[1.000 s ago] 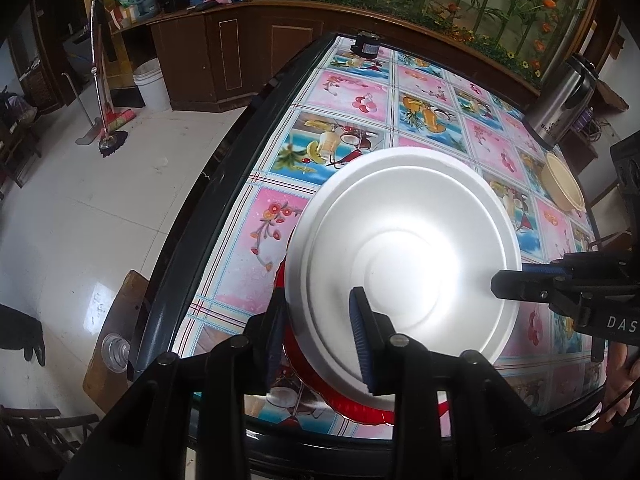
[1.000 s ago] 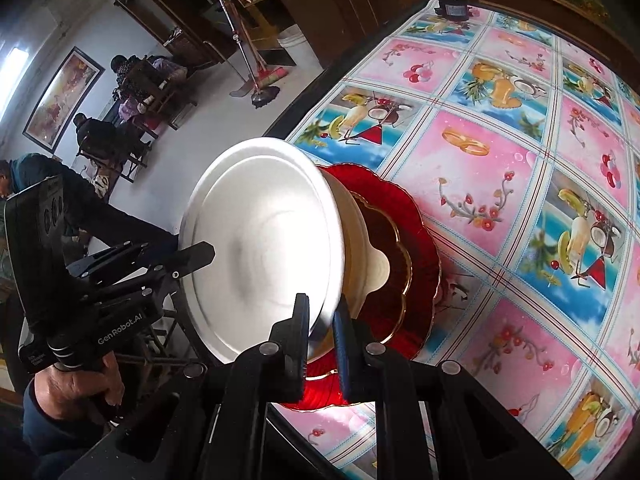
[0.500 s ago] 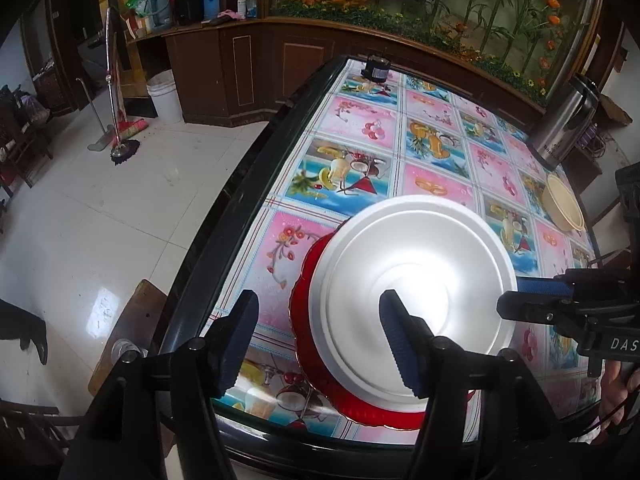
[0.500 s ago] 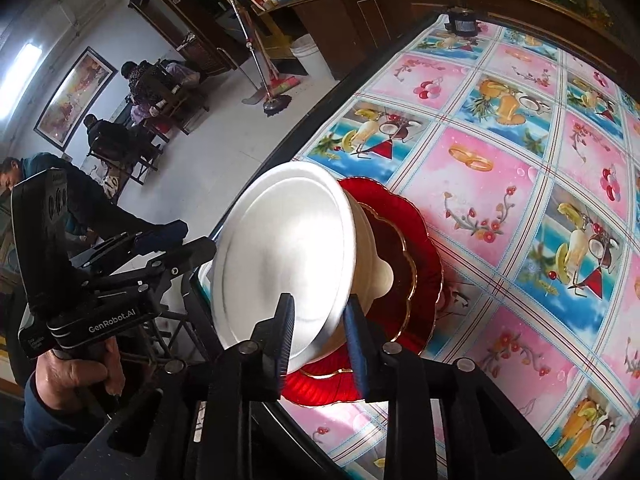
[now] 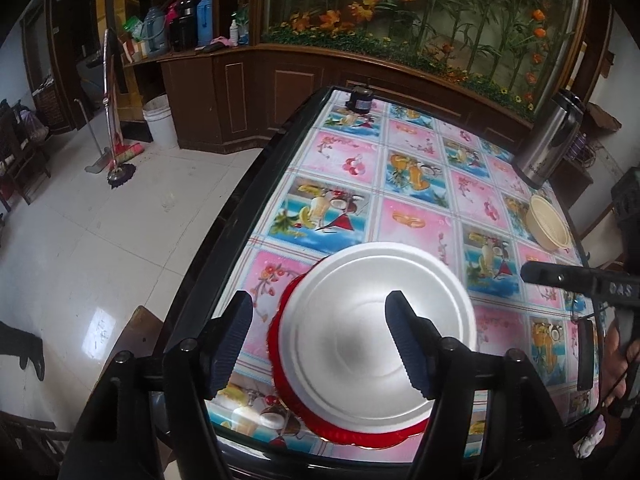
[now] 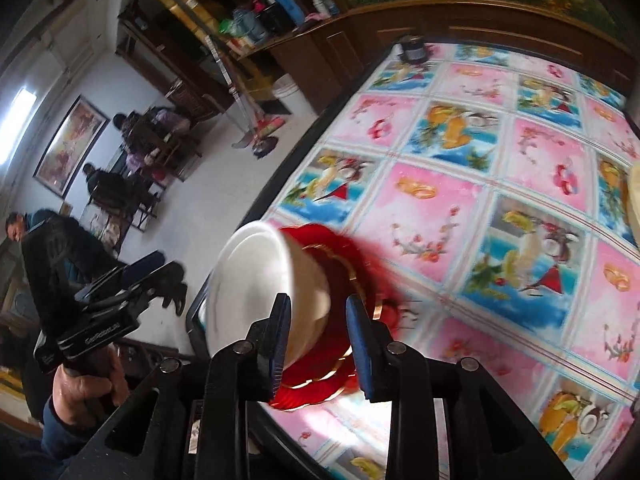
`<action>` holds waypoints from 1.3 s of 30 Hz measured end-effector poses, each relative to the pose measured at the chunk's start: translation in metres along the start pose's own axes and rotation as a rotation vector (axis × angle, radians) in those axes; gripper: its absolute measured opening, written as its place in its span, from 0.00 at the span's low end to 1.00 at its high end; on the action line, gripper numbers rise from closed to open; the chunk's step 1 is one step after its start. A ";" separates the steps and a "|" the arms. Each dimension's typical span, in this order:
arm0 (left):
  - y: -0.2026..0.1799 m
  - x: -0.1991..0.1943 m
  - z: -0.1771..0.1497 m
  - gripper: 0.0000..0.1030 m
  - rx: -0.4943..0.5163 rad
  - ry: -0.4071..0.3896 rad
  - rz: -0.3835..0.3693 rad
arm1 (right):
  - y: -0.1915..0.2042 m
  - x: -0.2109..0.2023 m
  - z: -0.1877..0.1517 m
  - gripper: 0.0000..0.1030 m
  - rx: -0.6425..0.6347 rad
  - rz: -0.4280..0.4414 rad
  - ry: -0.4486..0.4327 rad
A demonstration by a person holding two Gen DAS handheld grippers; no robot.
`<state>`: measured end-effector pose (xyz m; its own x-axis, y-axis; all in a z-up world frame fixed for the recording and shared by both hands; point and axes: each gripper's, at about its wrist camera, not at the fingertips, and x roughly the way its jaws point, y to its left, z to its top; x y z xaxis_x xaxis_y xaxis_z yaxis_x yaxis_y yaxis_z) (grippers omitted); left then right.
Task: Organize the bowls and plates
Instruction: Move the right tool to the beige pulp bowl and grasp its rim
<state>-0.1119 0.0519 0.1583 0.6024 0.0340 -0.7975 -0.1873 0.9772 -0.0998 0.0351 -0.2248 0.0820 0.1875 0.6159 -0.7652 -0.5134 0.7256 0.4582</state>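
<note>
A white plate (image 5: 380, 320) lies on a cream bowl (image 6: 308, 304) that sits on a red scalloped plate (image 5: 288, 384) near the table's front left corner. The stack also shows, blurred, in the right wrist view, where the white plate (image 6: 248, 280) is seen edge-on. My left gripper (image 5: 320, 340) is open and empty, raised above and just in front of the stack. My right gripper (image 6: 318, 344) is open and empty beside the stack's right side; it also shows in the left wrist view (image 5: 560, 276).
A cream bowl (image 5: 548, 222) and a steel thermos (image 5: 550, 140) stand at the table's far right. A small dark jar (image 5: 360, 100) is at the far edge. The table's black rim (image 5: 224, 236) runs along the left, with tiled floor and a stool (image 5: 132, 332) below.
Both grippers let go of the white plate, opened wide and drew back. The plate now rests on the bowl on the red plate.
</note>
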 end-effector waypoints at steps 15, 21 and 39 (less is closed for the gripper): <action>-0.058 -0.002 -0.001 0.67 0.158 -0.006 -0.065 | -0.152 -0.066 0.034 0.30 0.290 -0.223 -0.165; -0.062 0.010 -0.001 0.68 0.162 0.029 -0.067 | -0.226 -0.076 0.051 0.30 0.405 -0.335 -0.196; -0.061 0.025 0.002 0.68 0.185 0.069 -0.079 | -0.337 -0.048 0.067 0.30 0.584 -0.504 -0.106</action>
<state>-0.0837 -0.0070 0.1457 0.5534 -0.0522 -0.8313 0.0073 0.9983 -0.0578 0.2553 -0.4781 -0.0058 0.3750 0.1731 -0.9107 0.1739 0.9519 0.2525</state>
